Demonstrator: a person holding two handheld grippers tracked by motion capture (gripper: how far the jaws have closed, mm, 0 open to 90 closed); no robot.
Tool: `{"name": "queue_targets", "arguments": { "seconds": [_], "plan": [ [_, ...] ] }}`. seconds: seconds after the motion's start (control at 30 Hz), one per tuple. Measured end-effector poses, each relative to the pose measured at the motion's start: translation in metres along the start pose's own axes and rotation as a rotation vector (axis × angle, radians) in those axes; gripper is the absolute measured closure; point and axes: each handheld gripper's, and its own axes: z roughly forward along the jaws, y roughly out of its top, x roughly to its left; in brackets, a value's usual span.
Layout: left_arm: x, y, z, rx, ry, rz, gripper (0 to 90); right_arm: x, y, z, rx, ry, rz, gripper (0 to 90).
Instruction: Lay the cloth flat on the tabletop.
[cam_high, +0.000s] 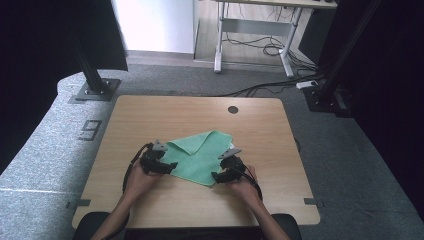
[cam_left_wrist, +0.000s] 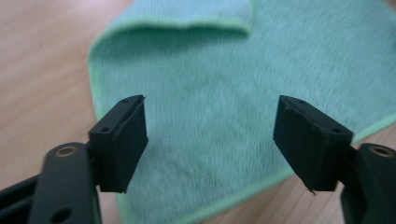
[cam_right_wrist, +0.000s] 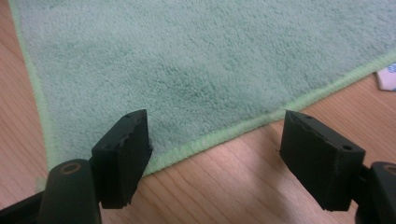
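Note:
A green microfibre cloth (cam_high: 200, 155) lies flat on the wooden table (cam_high: 170, 115), with one far edge folded over (cam_left_wrist: 187, 18). My left gripper (cam_high: 170, 166) hovers at the cloth's left corner, and its jaws (cam_left_wrist: 210, 140) stand open above the fabric with nothing between them. My right gripper (cam_high: 216, 176) is at the near right corner of the cloth (cam_right_wrist: 187, 70). Its jaws (cam_right_wrist: 215, 154) are open too, straddling the pale green hem and bare wood, with no pad pressing on the cloth.
A round cable hole (cam_high: 233, 109) sits near the table's far edge. Black frame posts stand on the carpet at back left (cam_high: 92, 75) and back right (cam_high: 330, 90). A white tag (cam_right_wrist: 387, 77) lies beside the cloth's hem. Cables cross the floor behind the table.

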Motion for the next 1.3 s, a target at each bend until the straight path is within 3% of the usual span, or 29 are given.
{"name": "queue_targets", "arguments": {
  "seconds": [0.3, 0.53, 0.6, 0.7, 0.83, 1.13, 1.3],
  "plan": [
    [-0.018, 0.041, 0.02, -0.026, -0.071, 0.086, 40.2, -0.018, -0.018, -0.011, -0.009, -0.004, 0.065, 24.3],
    [-0.03, 0.053, 0.047, 0.001, -0.162, 0.105, 51.5, -0.034, -0.032, -0.021, -0.016, -0.035, 0.107, 25.1],
    [-0.033, 0.053, 0.056, 0.033, -0.154, 0.125, 55.6, -0.036, -0.034, -0.023, -0.022, -0.037, 0.112, 25.8],
    [-0.035, 0.05, 0.068, 0.071, -0.101, 0.156, 63.5, -0.036, -0.035, -0.023, -0.025, -0.038, 0.113, 25.8],
    [-0.029, 0.049, 0.066, 0.033, -0.081, 0.13, 82.1, -0.036, -0.036, -0.023, -0.033, -0.037, 0.11, 25.8],
    [0.011, 0.078, 0.039, -0.032, -0.006, 0.064, 82.4, -0.036, -0.037, -0.023, -0.042, -0.038, 0.112, 25.9],
    [0.031, 0.09, 0.035, -0.019, 0.048, 0.048, 77.5, -0.036, -0.037, -0.023, -0.047, -0.039, 0.112, 25.9]
  ]
}}
